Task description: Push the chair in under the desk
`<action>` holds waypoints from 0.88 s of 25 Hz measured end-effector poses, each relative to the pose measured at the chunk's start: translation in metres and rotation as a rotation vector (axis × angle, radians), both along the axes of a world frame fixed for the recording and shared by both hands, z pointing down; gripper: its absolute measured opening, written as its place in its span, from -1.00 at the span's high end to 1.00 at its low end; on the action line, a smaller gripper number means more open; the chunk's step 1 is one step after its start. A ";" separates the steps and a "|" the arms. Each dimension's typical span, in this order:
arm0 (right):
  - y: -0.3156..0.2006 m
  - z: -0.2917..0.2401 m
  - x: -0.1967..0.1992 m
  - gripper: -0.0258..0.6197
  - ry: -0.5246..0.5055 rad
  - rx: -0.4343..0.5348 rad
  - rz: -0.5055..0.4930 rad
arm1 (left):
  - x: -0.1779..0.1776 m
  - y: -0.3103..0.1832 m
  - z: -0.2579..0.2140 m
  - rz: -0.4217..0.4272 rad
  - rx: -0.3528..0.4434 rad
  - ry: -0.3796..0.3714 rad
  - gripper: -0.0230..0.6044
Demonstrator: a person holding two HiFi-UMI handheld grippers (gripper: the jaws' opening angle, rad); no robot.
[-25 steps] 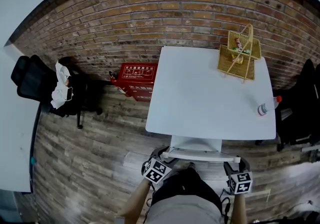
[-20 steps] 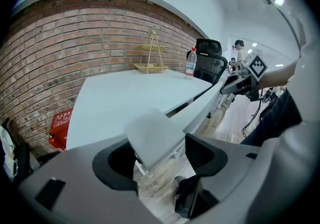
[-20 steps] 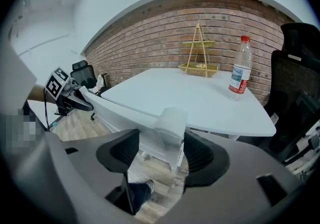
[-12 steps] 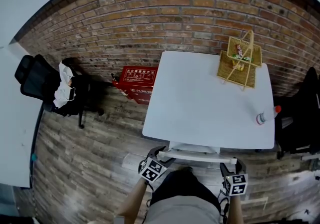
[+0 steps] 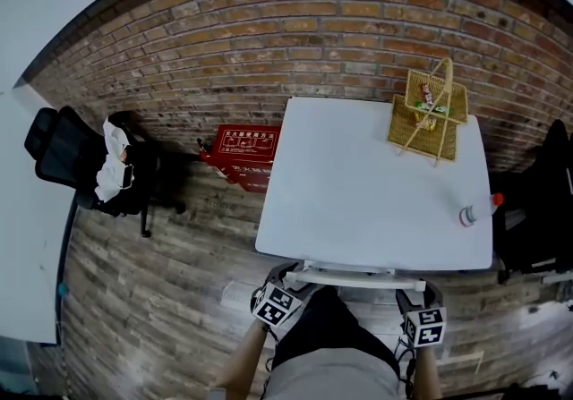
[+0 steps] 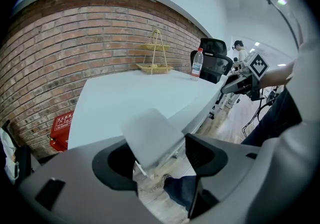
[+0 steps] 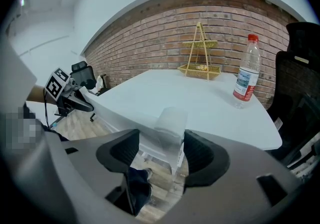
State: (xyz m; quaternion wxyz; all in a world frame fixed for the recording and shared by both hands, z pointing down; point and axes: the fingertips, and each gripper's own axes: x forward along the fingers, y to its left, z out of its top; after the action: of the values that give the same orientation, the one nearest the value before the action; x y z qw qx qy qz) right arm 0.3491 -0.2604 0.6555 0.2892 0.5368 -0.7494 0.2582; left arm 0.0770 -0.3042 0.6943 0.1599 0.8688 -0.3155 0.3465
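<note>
A white desk [image 5: 376, 192] stands against the brick wall. The white chair sits tucked beneath it; only its back rail [image 5: 358, 279] shows along the desk's near edge. My left gripper [image 5: 288, 282] is shut on the rail's left end, my right gripper [image 5: 421, 293] on its right end. In the left gripper view a white piece of the chair back [image 6: 150, 135] fills the gap between the jaws. In the right gripper view the chair back [image 7: 167, 128] is likewise held between the jaws. The seat and legs are hidden under the desktop.
A wire basket stand [image 5: 428, 112] and a water bottle [image 5: 476, 208] are on the desk's right side. A red box [image 5: 243, 149] lies by the wall. A black office chair [image 5: 89, 165] with white cloth stands left, another black chair [image 5: 537, 201] right.
The chair has slid further under the desk: less of its white frame shows in front of the desk edge. Both grippers stayed on the back rail.
</note>
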 end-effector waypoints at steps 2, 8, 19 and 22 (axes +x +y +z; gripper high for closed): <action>-0.003 0.000 -0.001 0.05 -0.005 -0.004 0.009 | -0.002 -0.003 0.001 0.003 -0.013 -0.006 -0.04; -0.014 -0.002 -0.004 0.05 -0.007 -0.006 0.016 | -0.004 -0.014 0.001 0.015 -0.021 -0.009 -0.04; -0.013 -0.004 -0.003 0.05 0.009 0.009 -0.002 | -0.004 -0.012 -0.002 -0.001 -0.043 0.004 -0.04; -0.011 -0.005 -0.003 0.05 0.078 0.031 -0.020 | -0.006 -0.010 -0.002 -0.026 -0.055 0.008 -0.04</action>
State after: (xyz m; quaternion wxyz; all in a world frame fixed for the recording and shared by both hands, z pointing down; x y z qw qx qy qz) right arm 0.3460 -0.2710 0.6502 0.3126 0.5432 -0.7468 0.2224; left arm 0.0713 -0.3140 0.6927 0.1897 0.8612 -0.3165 0.3495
